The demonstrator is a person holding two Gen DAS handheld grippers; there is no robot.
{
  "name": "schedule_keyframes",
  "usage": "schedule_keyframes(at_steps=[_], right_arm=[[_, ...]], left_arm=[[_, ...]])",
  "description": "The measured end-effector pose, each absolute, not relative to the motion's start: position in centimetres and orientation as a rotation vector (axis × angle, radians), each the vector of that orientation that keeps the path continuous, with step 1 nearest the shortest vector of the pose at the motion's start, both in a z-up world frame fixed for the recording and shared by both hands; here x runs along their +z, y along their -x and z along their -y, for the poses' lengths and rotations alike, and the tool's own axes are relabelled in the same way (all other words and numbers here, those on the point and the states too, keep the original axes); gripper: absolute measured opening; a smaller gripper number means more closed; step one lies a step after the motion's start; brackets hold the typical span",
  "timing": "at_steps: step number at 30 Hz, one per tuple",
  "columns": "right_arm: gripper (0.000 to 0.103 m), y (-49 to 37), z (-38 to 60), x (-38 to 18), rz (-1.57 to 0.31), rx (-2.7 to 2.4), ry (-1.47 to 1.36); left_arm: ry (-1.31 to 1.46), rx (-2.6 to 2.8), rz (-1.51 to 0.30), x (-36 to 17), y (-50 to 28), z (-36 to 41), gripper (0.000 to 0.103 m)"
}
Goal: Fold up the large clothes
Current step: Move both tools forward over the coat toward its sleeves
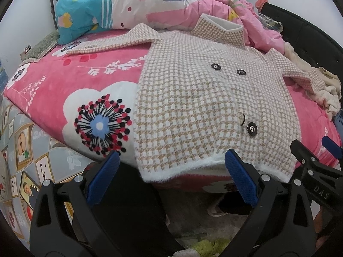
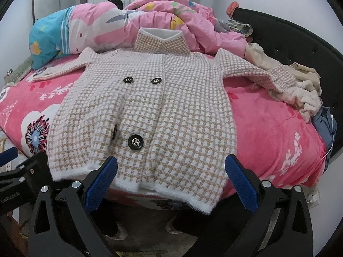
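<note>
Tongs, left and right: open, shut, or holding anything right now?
Left tongs: open, empty, at the hem of the checked coat.
Right tongs: open, empty, at the same hem.

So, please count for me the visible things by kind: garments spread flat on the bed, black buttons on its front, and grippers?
Beige-and-white checked knit coat spread flat on the pink floral blanket: 1
Round black buttons on the coat front: 4
Black two-finger grippers with blue pads, left gripper and right gripper, both open: 2
Total: 7
</note>
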State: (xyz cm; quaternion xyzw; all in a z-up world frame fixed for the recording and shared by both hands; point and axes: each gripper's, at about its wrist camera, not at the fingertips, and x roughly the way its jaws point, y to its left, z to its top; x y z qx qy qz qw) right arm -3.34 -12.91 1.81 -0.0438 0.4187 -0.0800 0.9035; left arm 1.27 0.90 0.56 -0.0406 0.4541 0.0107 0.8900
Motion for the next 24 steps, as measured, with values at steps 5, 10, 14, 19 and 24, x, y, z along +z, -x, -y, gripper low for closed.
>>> schedule_keyframes(at_steps=[5, 10, 14, 19, 24], right_arm=[[0.098, 3.0, 13.2, 1.8, -0.865, -0.171, 0.098], [0.098, 2.7, 13.6, 1.6, -0.866, -0.177, 0.096], [0.098, 2.5, 13.9, 1.4, -0.87, -0.18, 0.095], [0.098, 2.2, 14.3, 1.4, -0.867, -0.185, 0.098], [0.098, 2.0, 14.4, 1.4, -0.865, -0.187, 0.098]], left_arm=[[0.08, 0.031, -0.949, 0.4, -1.8, -0.7, 0.095], [0.068, 0.034, -0.956, 0.3, -2.3, -0.3, 0.095], [0.065, 0.034, -0.959, 0.3, -2.5, -0.1, 0.095], [0.058, 0.035, -0.963, 0.2, -3.0, 0.3, 0.095], [0.055, 0.039, -0.968, 0.0, -3.4, 0.5, 0.095]])
